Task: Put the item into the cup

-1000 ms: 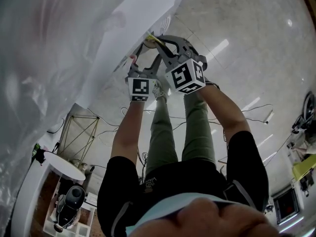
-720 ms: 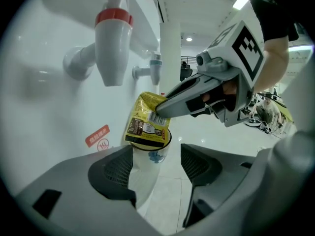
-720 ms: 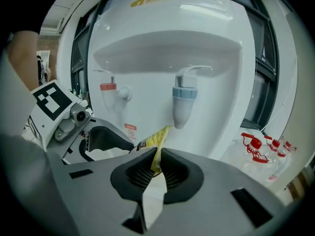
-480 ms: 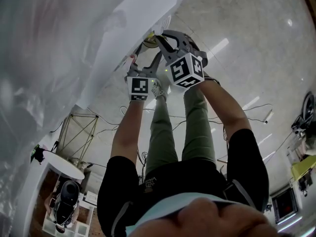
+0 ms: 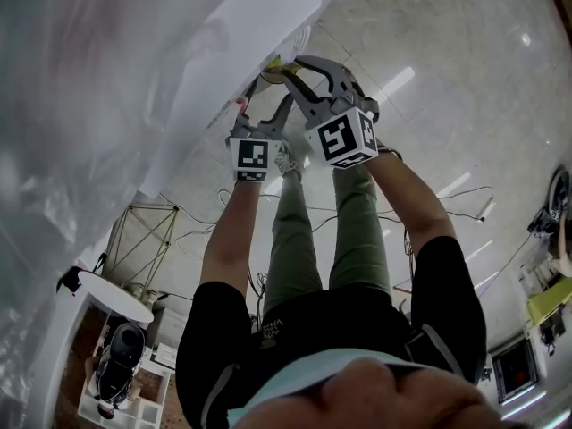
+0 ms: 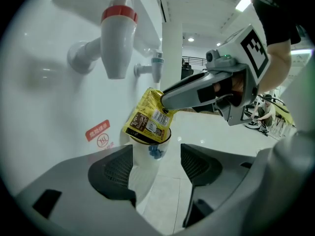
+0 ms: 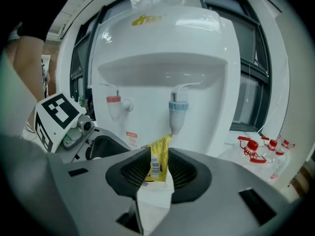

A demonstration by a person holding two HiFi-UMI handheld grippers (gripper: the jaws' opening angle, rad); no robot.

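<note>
A white paper cup (image 6: 153,154) hangs in the air in front of a water dispenser, with my left gripper (image 6: 156,151) shut on it. The cup leans on the left pad, and some floor shows between it and the right pad. My right gripper (image 6: 166,104) is shut on the top of a yellow sachet (image 6: 147,119), whose lower end dips into the cup's mouth. In the right gripper view the sachet (image 7: 158,163) stands upright between that gripper's (image 7: 158,156) pads. In the head view both grippers meet at the dispenser, the left gripper (image 5: 264,96) below the right gripper (image 5: 284,68).
The white water dispenser (image 7: 162,63) stands directly behind the cup, with a red tap (image 6: 118,43) and a blue tap (image 6: 156,70) above it. Red-handled objects (image 7: 256,146) lie on a ledge to the right. Cables (image 5: 447,195) trail over the tiled floor.
The right gripper has shifted slightly down and to the right, still holding the sachet at the cup's mouth. The left gripper and cup have stayed in place.
</note>
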